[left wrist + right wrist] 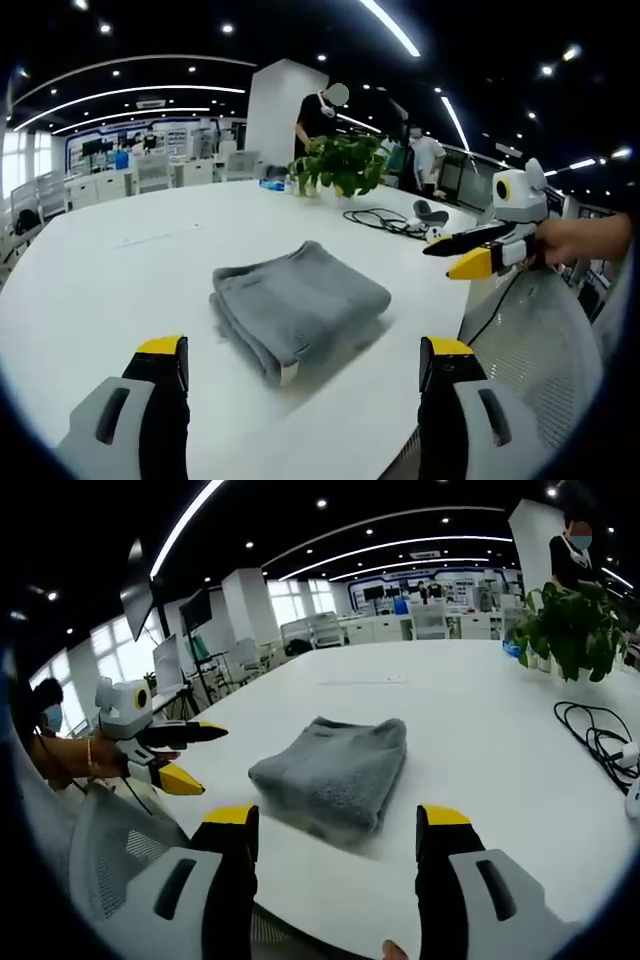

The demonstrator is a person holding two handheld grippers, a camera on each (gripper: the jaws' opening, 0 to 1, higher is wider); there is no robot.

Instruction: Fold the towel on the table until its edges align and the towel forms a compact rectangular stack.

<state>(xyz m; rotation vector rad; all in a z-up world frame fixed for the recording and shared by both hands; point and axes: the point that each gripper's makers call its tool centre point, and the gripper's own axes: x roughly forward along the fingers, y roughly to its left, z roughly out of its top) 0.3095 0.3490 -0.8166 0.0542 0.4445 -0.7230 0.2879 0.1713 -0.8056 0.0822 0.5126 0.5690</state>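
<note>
Towel: the grey towel lies folded into a thick rectangular stack on the white tabletop, free of both claws.
Left claw: the left claw has its jaws spread wide with nothing between them; the towel sits just ahead, between the two jaw lines.
Right claw: the right claw is likewise spread and empty, held off the tabletop edge with the towel just ahead and slightly toward its left jaw.
Long axis: from the left claw the stack runs ahead and to the right; its thick folded edge faces that claw.
Nearer claw: I cannot tell; both sit close to the stack, on adjoining sides.
Task state: the edges look roughly aligned and the stack compact, so folding seems done or nearly so.
Beyond the towel: a potted plant and a black cable, well apart from it.
</note>
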